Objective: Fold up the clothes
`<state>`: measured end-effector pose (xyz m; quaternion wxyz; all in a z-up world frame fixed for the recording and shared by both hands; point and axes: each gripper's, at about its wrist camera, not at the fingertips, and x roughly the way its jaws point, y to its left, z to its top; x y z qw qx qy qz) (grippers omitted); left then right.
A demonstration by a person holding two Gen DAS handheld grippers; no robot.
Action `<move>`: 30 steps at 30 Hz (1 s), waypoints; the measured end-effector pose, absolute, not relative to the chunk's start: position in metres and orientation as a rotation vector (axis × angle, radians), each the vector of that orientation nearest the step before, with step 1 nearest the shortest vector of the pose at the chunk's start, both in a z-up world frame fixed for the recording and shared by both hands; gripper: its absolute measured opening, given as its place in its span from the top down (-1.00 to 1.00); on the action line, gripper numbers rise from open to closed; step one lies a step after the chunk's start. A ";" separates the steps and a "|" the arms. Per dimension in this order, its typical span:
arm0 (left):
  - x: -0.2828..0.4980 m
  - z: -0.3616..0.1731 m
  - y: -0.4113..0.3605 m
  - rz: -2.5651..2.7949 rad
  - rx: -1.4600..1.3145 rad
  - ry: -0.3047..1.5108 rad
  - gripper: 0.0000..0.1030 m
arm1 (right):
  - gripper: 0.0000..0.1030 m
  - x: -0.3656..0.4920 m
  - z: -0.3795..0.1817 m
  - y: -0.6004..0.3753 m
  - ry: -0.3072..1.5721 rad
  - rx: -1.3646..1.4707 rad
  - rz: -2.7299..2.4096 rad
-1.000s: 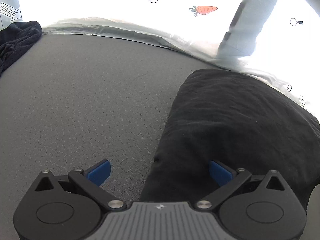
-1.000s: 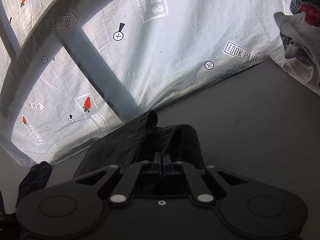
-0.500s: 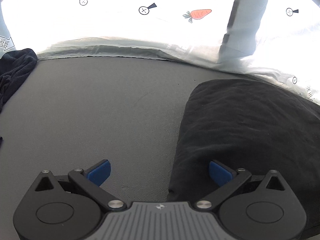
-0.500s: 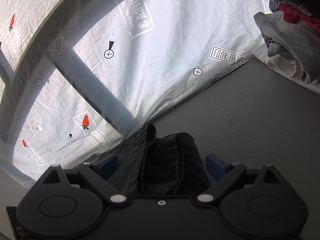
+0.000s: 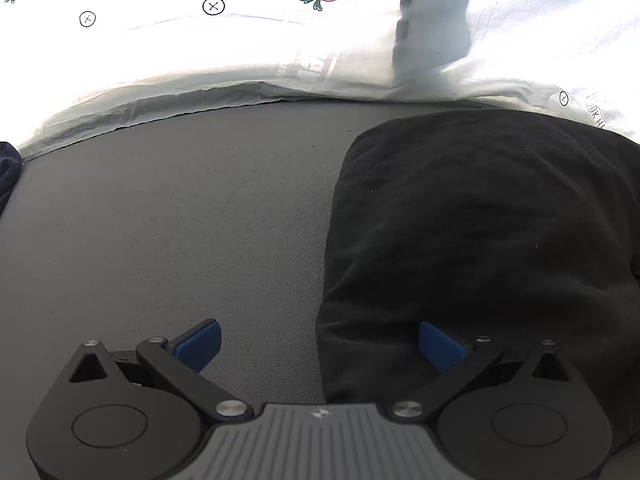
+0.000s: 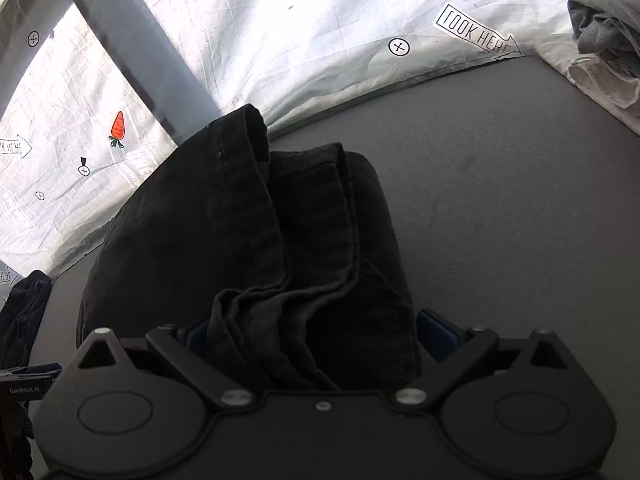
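A folded black garment [image 5: 480, 220] lies on the grey tabletop [image 5: 160, 220], with its seamed edges bunched on top in the right wrist view [image 6: 240, 220]. My left gripper [image 5: 320, 340] is open at the garment's left edge: one blue pad hangs over bare table, the other over the cloth. My right gripper [image 6: 316, 330] stands wide open with the bunched hems lying loosely between its fingers, and neither pad presses on them.
A white printed sheet [image 5: 240, 52] [image 6: 320, 40] rises along the table's far edge. A pile of grey and white clothes [image 6: 604, 28] sits at the far right. Another dark garment [image 6: 24, 316] [image 5: 8, 172] lies at the left.
My right gripper, shut on the black cloth a second ago, has opened wide and let it go. Both grippers have come lower and closer to the garment.
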<state>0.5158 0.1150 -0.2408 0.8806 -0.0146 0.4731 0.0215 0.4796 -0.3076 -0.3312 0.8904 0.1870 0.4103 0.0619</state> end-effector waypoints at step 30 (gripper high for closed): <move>0.516 -0.232 0.100 -0.082 -0.301 0.925 0.60 | -0.09 0.491 -0.322 -0.338 0.846 0.714 0.348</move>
